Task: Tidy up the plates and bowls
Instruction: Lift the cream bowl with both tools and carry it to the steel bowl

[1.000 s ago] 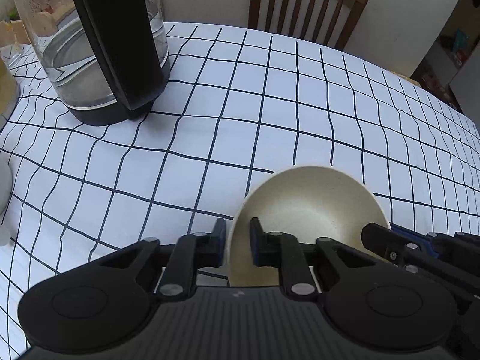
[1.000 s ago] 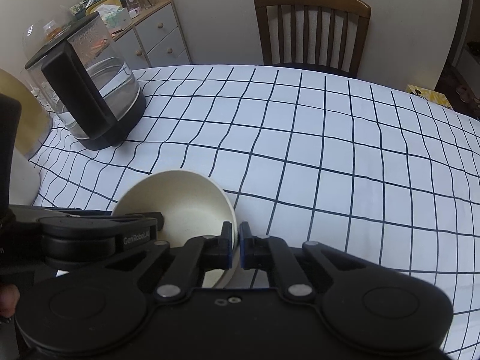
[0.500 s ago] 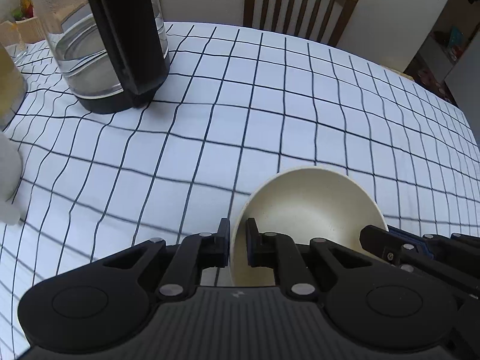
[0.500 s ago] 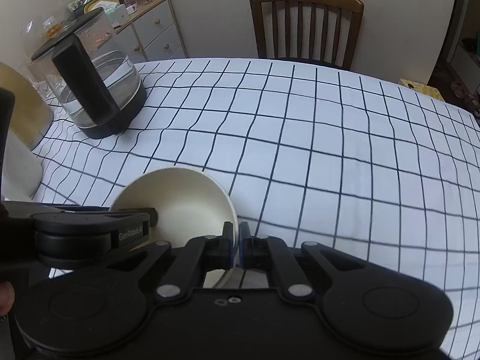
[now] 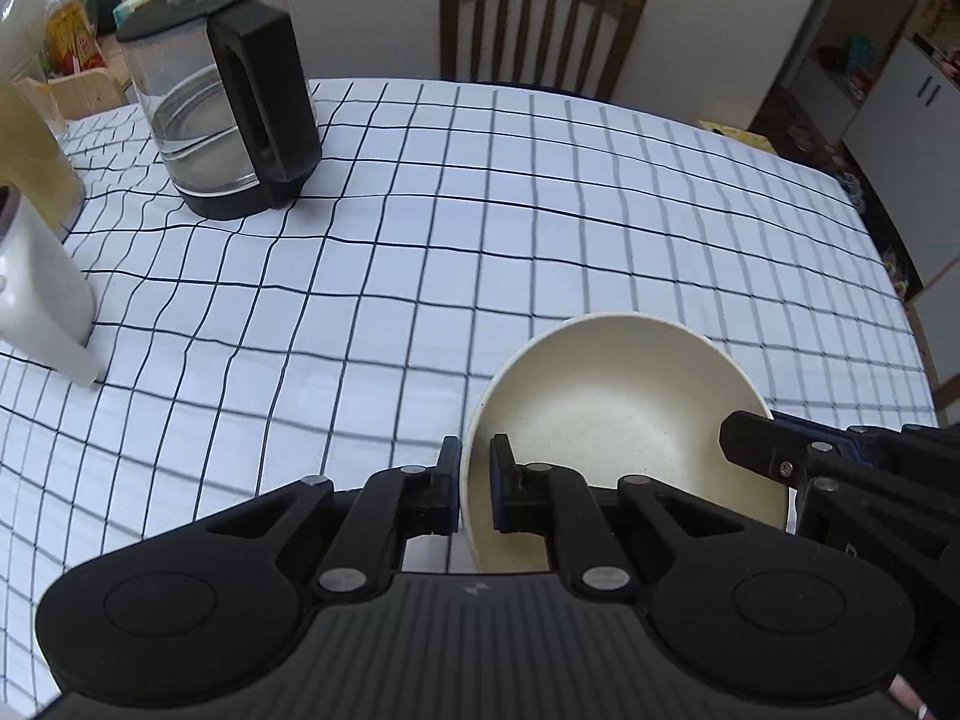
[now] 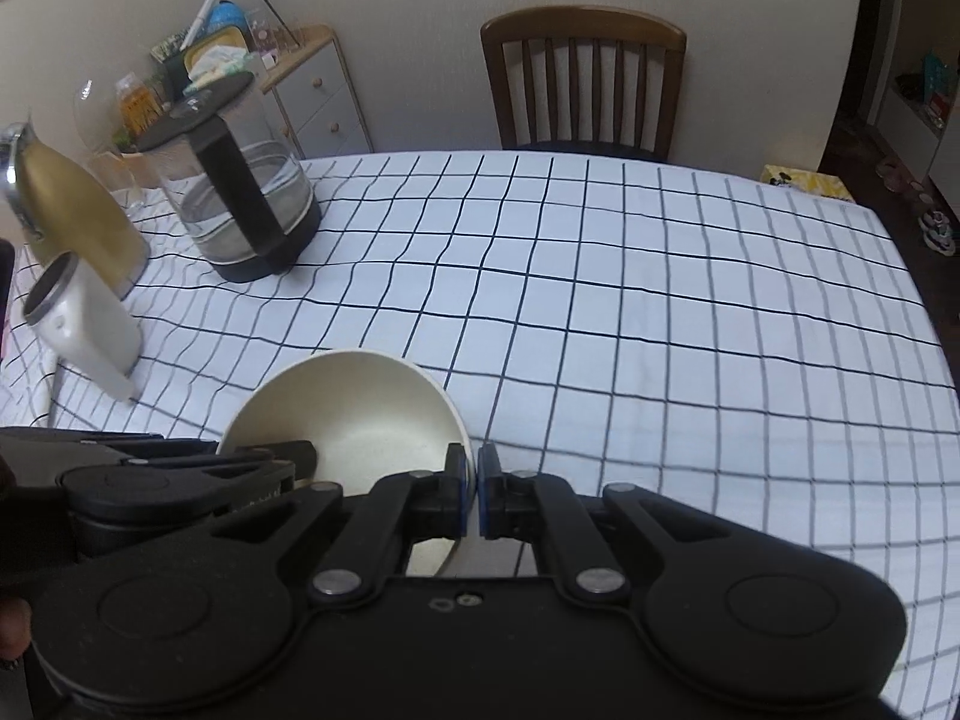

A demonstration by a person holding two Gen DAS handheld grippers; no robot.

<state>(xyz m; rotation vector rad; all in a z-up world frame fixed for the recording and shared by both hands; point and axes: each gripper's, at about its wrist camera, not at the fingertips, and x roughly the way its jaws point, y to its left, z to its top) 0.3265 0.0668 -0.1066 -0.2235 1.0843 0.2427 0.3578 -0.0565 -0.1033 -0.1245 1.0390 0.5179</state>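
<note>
- At the far left of the tabletop (image 6: 660, 312), a white jug (image 6: 90, 324) is standing near a gold flask (image 6: 78, 222), on the white cloth with dark grid lines.
- Behind them, a glass kettle (image 5: 222, 114) with a black handle and black base is standing upright, with a little water inside.
- The left tool (image 5: 475, 489) is pinching the left rim of the cream bowl (image 5: 618, 414): one finger is pressing on the outside of the wall and the other finger is pressing on the inside.
- The cream bowl is being held between the two tools, near the front edge of the tabletop. It is tilted, so its hollow side is facing the cameras. Whether it is touching the cloth, I cannot tell.
- The right tool (image 6: 471, 495) is pinching the right rim of the same bowl, with its blue pads pressed almost together around the thin wall.
- Behind the tabletop, a brown wooden chair (image 6: 582, 78) is standing against the pale wall.
- At the far right, the tabletop is carrying only the cloth.
</note>
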